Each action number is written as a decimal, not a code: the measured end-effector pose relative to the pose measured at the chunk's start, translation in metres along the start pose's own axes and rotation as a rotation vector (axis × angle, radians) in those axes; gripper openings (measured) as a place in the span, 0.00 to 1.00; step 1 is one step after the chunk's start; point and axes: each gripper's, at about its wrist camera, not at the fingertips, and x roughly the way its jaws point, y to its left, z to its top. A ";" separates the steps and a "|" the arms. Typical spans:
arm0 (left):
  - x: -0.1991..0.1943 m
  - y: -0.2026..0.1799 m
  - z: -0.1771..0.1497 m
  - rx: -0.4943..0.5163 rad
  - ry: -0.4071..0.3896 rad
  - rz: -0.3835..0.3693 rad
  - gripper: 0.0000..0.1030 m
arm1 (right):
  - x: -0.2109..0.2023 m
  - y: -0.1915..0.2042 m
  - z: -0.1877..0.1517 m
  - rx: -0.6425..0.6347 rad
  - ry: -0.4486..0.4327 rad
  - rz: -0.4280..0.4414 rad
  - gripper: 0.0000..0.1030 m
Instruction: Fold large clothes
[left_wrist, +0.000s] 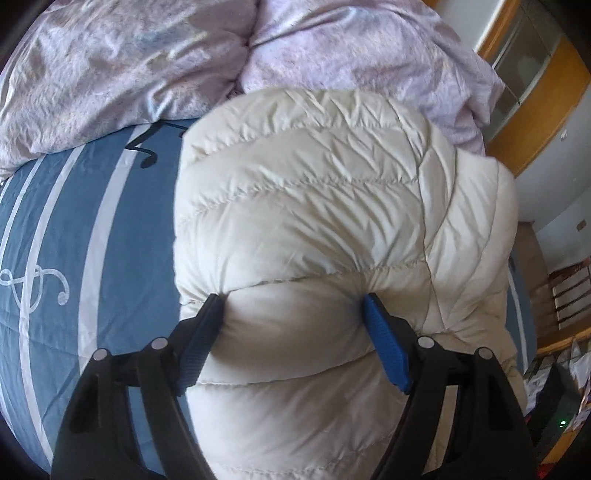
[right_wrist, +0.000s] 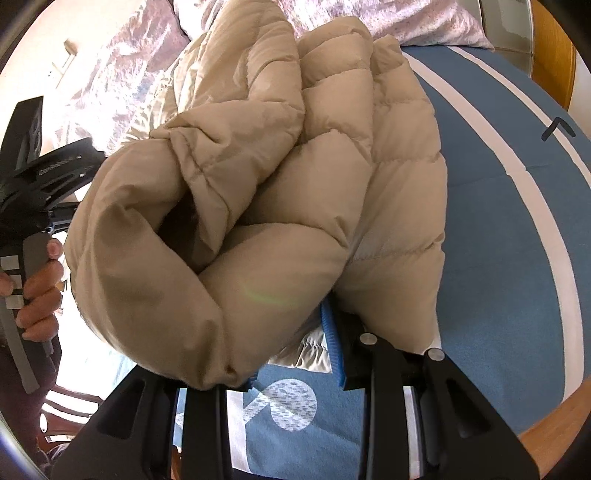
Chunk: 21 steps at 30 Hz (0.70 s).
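A cream quilted down jacket (left_wrist: 314, 206) lies bunched over the blue striped bed. My left gripper (left_wrist: 295, 325) is shut on a thick puffy fold of it, blue pads pressing in from both sides. In the right wrist view the same jacket (right_wrist: 258, 192) looks beige and hangs rolled, lifted above the bed. My right gripper (right_wrist: 291, 350) is shut on its lower edge; the right blue pad (right_wrist: 332, 347) shows, the left is mostly hidden by fabric. The left gripper's handle and the hand on it (right_wrist: 37, 236) show at the left.
A blue bedspread with white stripes and music notes (left_wrist: 74, 229) covers the bed (right_wrist: 517, 258). A crumpled lilac duvet (left_wrist: 110, 74) lies at the far side. A wooden wardrobe (left_wrist: 535, 92) and a chair (left_wrist: 569, 295) stand to the right. The bed's wooden edge (right_wrist: 554, 424) is near.
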 end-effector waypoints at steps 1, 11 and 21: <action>0.003 -0.003 -0.002 0.004 0.007 0.001 0.76 | -0.001 0.001 0.000 -0.001 0.000 -0.004 0.30; 0.017 -0.009 -0.003 0.008 0.036 -0.009 0.78 | -0.047 -0.021 -0.004 0.052 -0.083 -0.115 0.43; 0.019 -0.008 -0.001 0.020 0.031 -0.013 0.79 | -0.100 -0.015 0.039 0.041 -0.205 -0.135 0.43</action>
